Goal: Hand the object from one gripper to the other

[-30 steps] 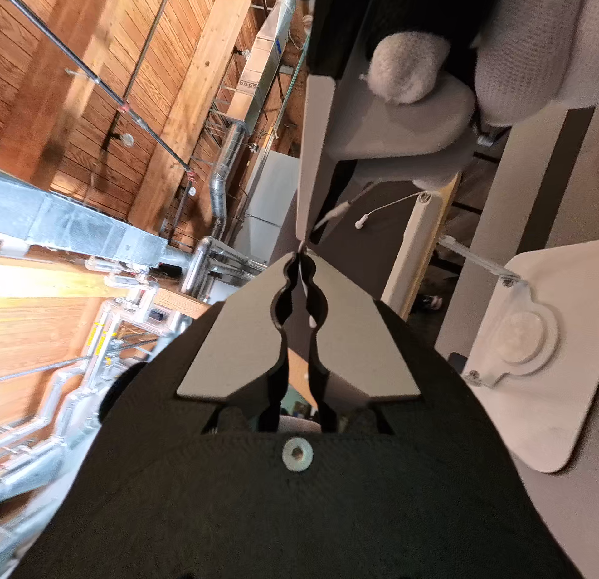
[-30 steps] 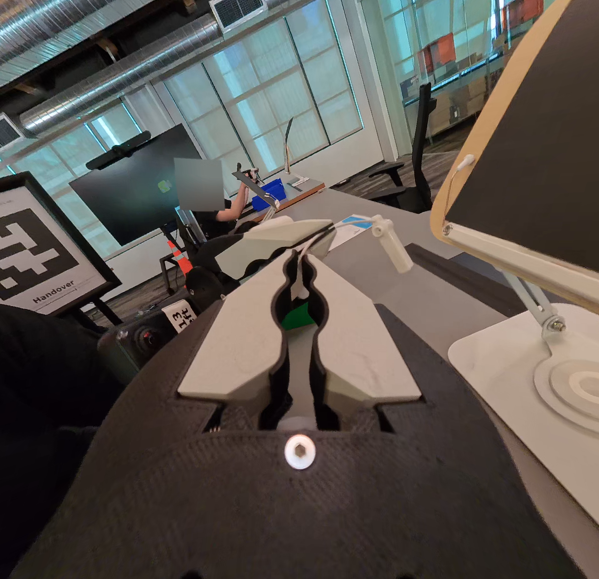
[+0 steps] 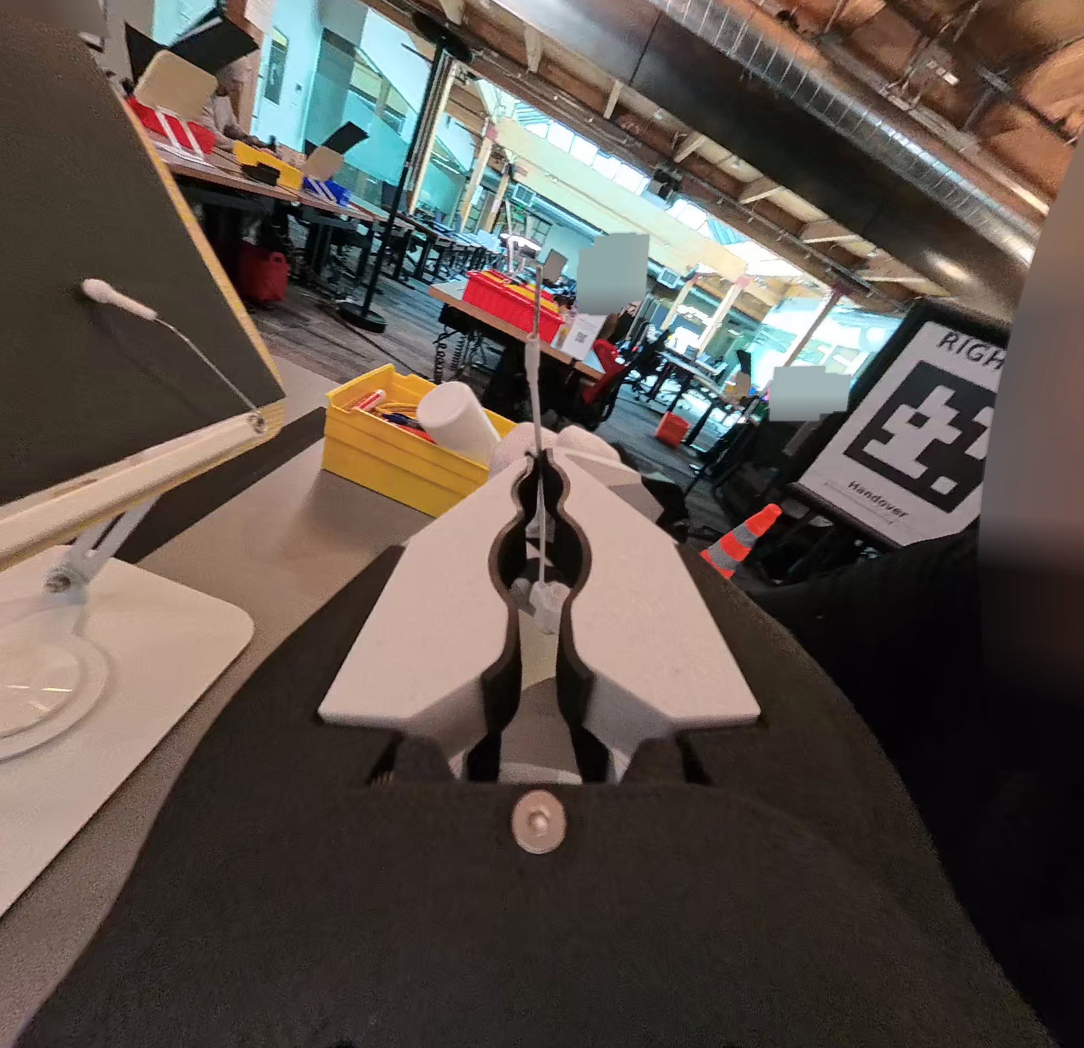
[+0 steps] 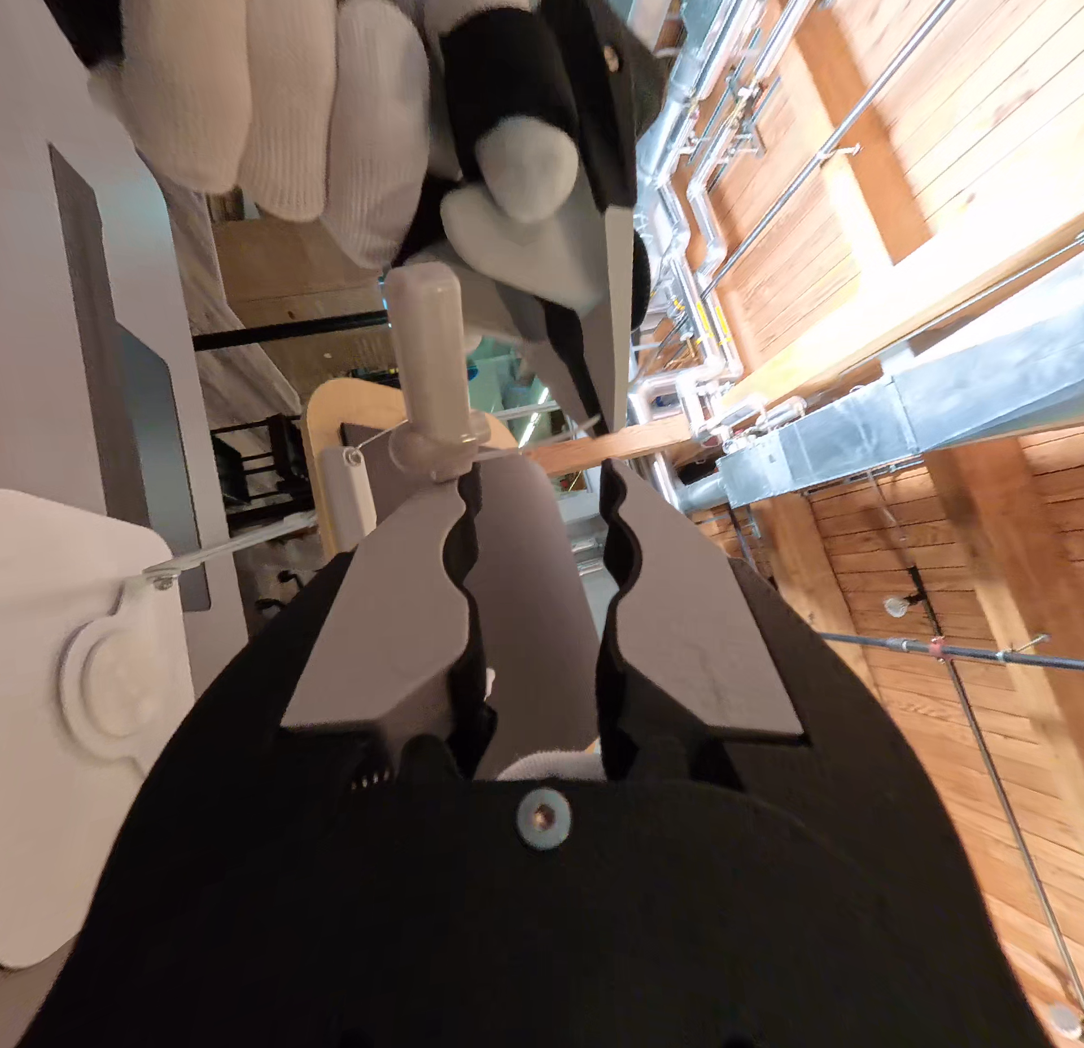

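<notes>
Left tongs (image 3: 539, 462) are clenched on the object, a thin white cable (image 3: 535, 398) with a small white plug at each end: the wire is pinched at my fingertips, one plug (image 3: 544, 600) sits back in the hollow between the jaws, and the rest rises straight up past the tips. Right tongs (image 4: 539, 468) are released, jaws well apart, empty. In the right wrist view the upper plug (image 4: 431, 368) stands just beside my right tongs' left fingertip, with the wire running across toward the left tongs' closed tips. I judge the handover done and the right tongs freed so the left alone carries the cable. On the far surface sits a yellow bin (image 3: 399, 462), untouched
</notes>
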`<state>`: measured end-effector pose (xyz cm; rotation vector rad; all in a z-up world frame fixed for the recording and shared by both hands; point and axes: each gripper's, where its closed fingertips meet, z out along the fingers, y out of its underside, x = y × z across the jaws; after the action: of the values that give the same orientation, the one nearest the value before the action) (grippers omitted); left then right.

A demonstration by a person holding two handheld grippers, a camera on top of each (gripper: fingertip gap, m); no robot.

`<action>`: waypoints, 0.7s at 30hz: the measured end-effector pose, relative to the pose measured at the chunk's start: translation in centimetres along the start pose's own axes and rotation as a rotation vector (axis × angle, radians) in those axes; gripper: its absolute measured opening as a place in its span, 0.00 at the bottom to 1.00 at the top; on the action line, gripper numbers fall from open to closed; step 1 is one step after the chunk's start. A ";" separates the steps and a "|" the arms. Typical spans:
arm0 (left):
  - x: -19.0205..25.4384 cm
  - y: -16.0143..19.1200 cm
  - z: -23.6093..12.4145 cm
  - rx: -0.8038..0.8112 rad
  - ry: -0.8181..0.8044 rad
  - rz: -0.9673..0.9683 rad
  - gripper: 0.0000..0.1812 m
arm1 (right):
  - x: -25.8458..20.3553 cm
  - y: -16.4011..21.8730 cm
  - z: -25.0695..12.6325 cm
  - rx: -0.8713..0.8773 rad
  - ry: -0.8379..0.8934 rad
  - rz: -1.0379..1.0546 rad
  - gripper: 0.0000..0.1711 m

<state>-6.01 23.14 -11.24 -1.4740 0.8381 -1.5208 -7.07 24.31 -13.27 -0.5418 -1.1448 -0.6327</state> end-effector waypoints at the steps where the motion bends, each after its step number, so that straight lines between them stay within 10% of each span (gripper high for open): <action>1: 0.1 0.1 0.0 0.000 0.012 -0.009 0.00 | 0.1 -0.4 0.0 0.010 0.014 -0.013 0.21; 11: -0.3 0.1 0.1 0.014 0.029 -0.070 0.00 | 1.1 -1.6 -0.3 0.024 0.058 -0.045 0.00; 21: -1.9 0.4 0.3 0.011 -0.081 -0.015 0.05 | 1.3 -0.9 -0.4 0.002 -0.032 0.079 0.00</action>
<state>-5.72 24.72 -12.41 -1.5266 0.7713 -1.4645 -7.12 23.18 -12.14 -0.5941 -1.1487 -0.5566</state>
